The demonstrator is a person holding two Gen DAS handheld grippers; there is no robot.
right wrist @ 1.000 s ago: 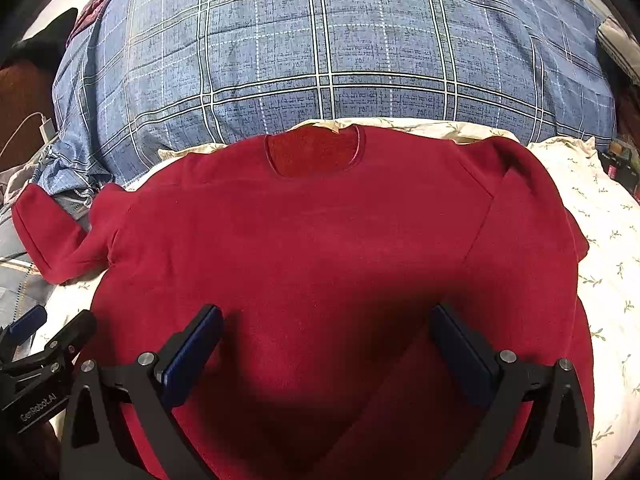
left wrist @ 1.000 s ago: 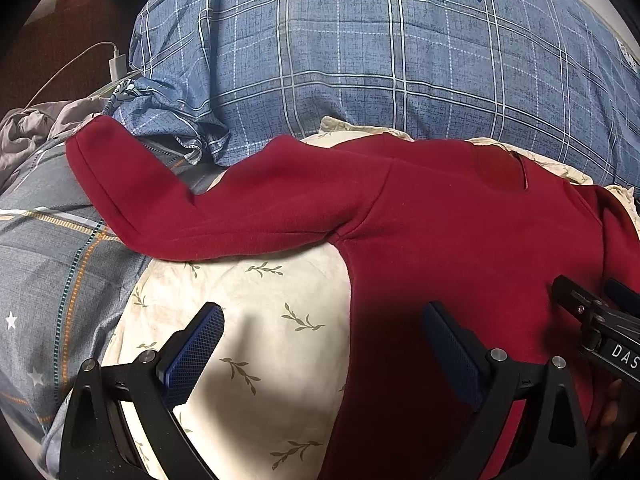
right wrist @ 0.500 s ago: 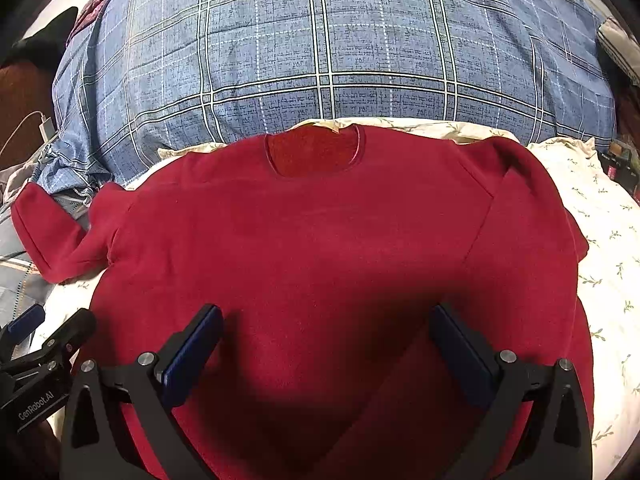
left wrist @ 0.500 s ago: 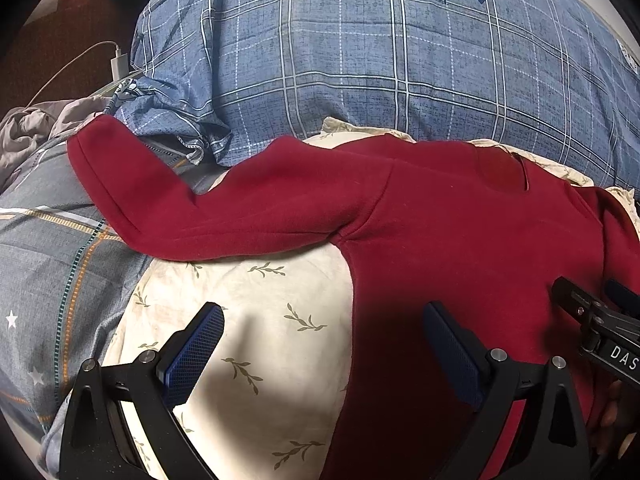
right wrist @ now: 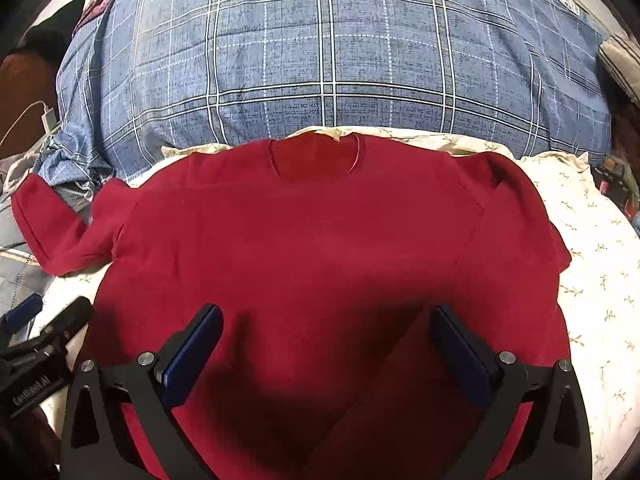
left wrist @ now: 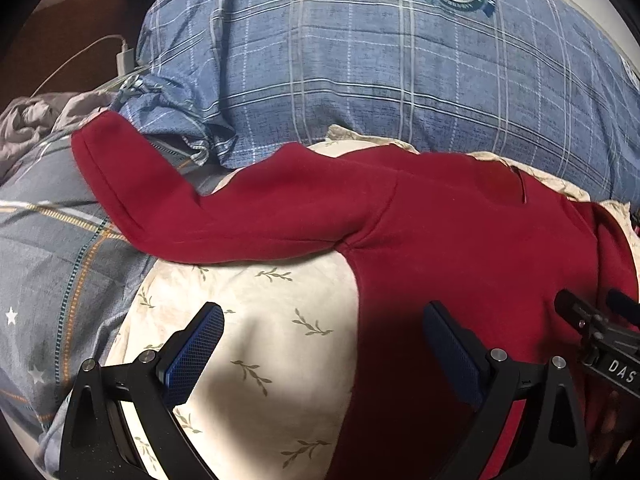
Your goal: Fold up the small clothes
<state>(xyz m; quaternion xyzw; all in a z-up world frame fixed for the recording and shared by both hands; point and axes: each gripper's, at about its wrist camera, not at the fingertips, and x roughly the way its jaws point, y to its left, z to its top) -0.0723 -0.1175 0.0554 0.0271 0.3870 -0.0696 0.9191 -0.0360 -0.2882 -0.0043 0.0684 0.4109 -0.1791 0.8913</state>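
Nothing has shifted since the earlier frames: both grippers hover as before. One red sweater [right wrist: 320, 232] lies flat, neckline toward the one blue plaid pillow [right wrist: 332, 60], on the one cream leaf-print cushion [left wrist: 256, 320]. Left gripper [left wrist: 324, 344]: jaws wide apart, empty, straddling the sweater's side edge below the outstretched sleeve [left wrist: 208, 216]. Right gripper [right wrist: 326, 344]: jaws wide apart, empty, above the sweater's lower body. Bare cushion shows on both sides of the sweater; the outstretched sleeve's cuff overhangs onto grey bedding [left wrist: 44, 248].
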